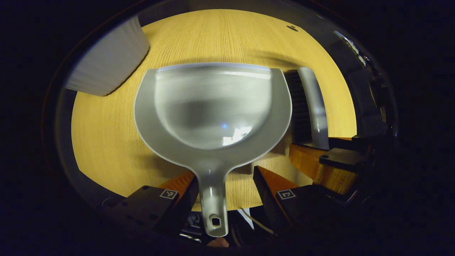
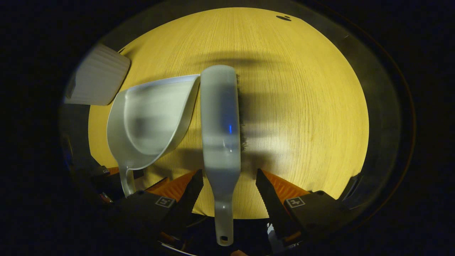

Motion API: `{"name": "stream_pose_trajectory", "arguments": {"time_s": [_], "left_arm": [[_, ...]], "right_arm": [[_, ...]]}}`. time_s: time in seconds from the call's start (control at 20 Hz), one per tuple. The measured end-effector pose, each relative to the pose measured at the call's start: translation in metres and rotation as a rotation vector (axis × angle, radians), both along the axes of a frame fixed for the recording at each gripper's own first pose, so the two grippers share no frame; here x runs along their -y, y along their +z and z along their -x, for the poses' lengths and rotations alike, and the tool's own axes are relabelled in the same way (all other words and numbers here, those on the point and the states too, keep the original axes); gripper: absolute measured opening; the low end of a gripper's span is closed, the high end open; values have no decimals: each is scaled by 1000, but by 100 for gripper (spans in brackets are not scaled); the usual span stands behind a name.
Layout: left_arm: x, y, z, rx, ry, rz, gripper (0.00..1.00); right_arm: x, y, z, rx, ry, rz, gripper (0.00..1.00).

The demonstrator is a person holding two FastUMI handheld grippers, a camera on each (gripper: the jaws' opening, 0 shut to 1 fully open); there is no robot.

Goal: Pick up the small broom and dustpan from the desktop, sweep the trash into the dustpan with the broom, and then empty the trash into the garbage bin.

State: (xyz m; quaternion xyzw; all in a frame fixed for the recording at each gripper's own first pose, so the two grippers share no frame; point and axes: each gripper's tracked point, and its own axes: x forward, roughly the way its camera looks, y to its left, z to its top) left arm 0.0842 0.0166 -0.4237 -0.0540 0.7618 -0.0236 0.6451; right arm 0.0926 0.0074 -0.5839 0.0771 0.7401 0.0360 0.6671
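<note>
The grey dustpan (image 1: 213, 106) lies flat on the wooden desktop (image 1: 106, 142), mouth facing away. Its handle (image 1: 213, 202) runs back between the orange fingers of my left gripper (image 1: 225, 170), which is open; the left finger is near the handle and the right stands clear. The small broom (image 2: 220, 124) lies beside the dustpan (image 2: 153, 117) on its right, grey back up and dark bristles (image 2: 242, 117) along its right edge. My right gripper (image 2: 229, 170) is open around the broom handle (image 2: 224, 213), with a gap on each side. In the left gripper view the right gripper (image 1: 316, 153) sits at the broom (image 1: 312, 106).
A white ribbed bin (image 1: 110, 60) (image 2: 96, 76) stands at the far left, off the desk's edge. A small dark mark (image 1: 292, 27) (image 2: 283, 17) lies near the far rim. Bare wood (image 2: 302, 106) stretches to the right of the broom.
</note>
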Motion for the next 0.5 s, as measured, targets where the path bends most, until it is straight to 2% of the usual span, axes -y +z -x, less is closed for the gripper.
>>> {"name": "stream_pose_trajectory", "arguments": {"time_s": [0.25,0.5], "left_arm": [[-11,22,-2,110,-128,-41,84],[-26,57,-1,273,-264,-85,84]], "right_arm": [[-3,27,0,53,-33,-8,97],[-6,71,5,153,-34,-19,97]]}}
